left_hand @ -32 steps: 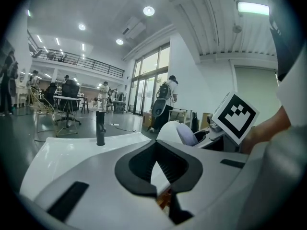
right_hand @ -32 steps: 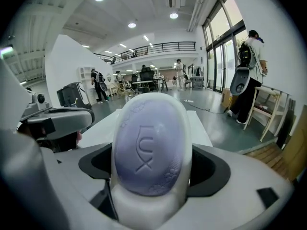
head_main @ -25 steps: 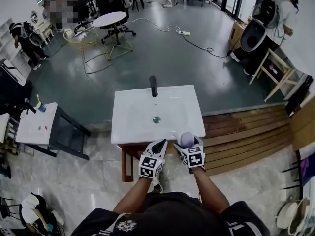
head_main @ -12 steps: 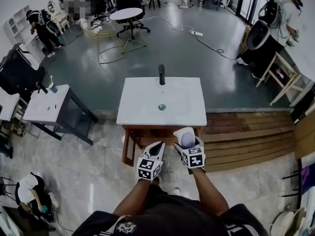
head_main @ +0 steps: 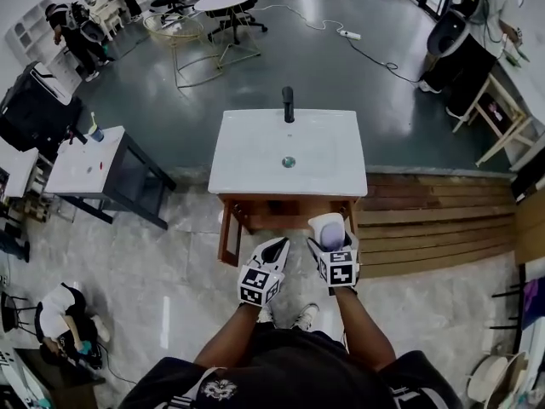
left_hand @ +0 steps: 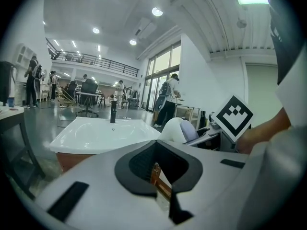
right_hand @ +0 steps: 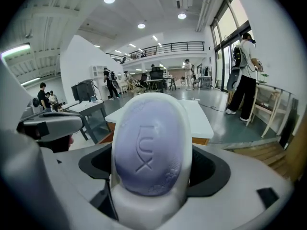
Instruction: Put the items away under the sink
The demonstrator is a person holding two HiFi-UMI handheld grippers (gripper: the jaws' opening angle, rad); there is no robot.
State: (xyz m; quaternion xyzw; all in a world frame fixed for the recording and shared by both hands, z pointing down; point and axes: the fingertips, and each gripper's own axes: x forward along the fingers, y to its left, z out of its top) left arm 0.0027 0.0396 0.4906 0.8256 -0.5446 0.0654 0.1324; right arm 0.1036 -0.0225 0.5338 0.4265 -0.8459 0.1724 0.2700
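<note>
Now the person has stepped back, so both grippers hang low in front of the sink [head_main: 255,173]. The right gripper [head_main: 330,230] squeezes the purple soap [right_hand: 146,147] tight. The left gripper [head_main: 274,250] is pinched closed on nothing. The soap looks ready to go under the sink.

Grey-green floor [head_main: 341,83], wooden decking [head_main: 426,220] at right — round table [head_main: 223,1] beyond.
</note>
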